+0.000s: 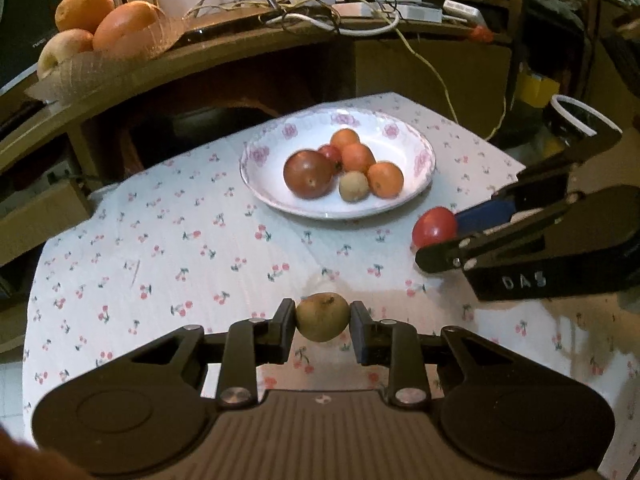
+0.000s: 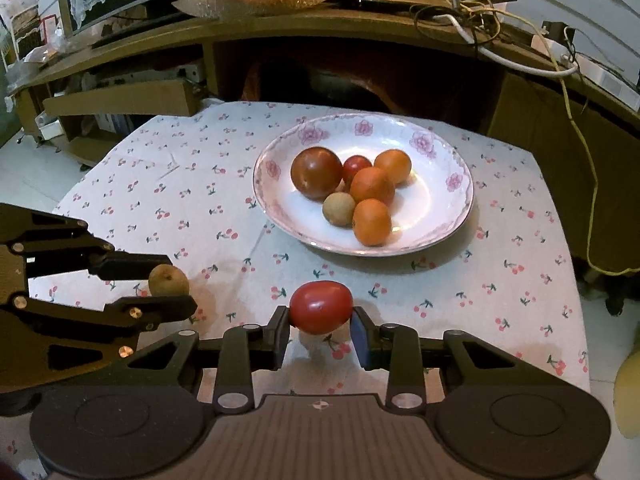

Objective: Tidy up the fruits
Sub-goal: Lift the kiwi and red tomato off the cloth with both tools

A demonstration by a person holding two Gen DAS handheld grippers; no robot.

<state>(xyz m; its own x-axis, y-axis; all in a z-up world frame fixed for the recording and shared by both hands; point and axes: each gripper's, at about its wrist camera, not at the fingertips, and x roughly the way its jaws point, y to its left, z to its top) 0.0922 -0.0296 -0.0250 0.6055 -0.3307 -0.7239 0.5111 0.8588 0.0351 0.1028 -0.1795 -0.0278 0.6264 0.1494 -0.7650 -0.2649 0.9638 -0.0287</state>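
My left gripper point(image 1: 322, 317) is shut on a small brown-green round fruit point(image 1: 322, 317) just above the cherry-print tablecloth point(image 1: 160, 248); in the right wrist view that same fruit point(image 2: 168, 280) sits between the left gripper point(image 2: 170, 280) fingers at the lower left. My right gripper point(image 2: 321, 307) is shut on a red tomato point(image 2: 321, 307), also seen as the red tomato point(image 1: 434, 226) at the right of the left wrist view. Beyond both stands a white flowered plate point(image 2: 440, 216) holding a dark red tomato point(image 2: 316, 173), orange fruits and a small brown one.
A wooden desk point(image 2: 280, 28) runs behind the table, carrying a glass bowl of large oranges and an apple point(image 1: 104, 24) and a tangle of cables point(image 1: 328, 12). A yellow cable point(image 2: 588, 184) hangs off the right. The table's edges fall away left and right.
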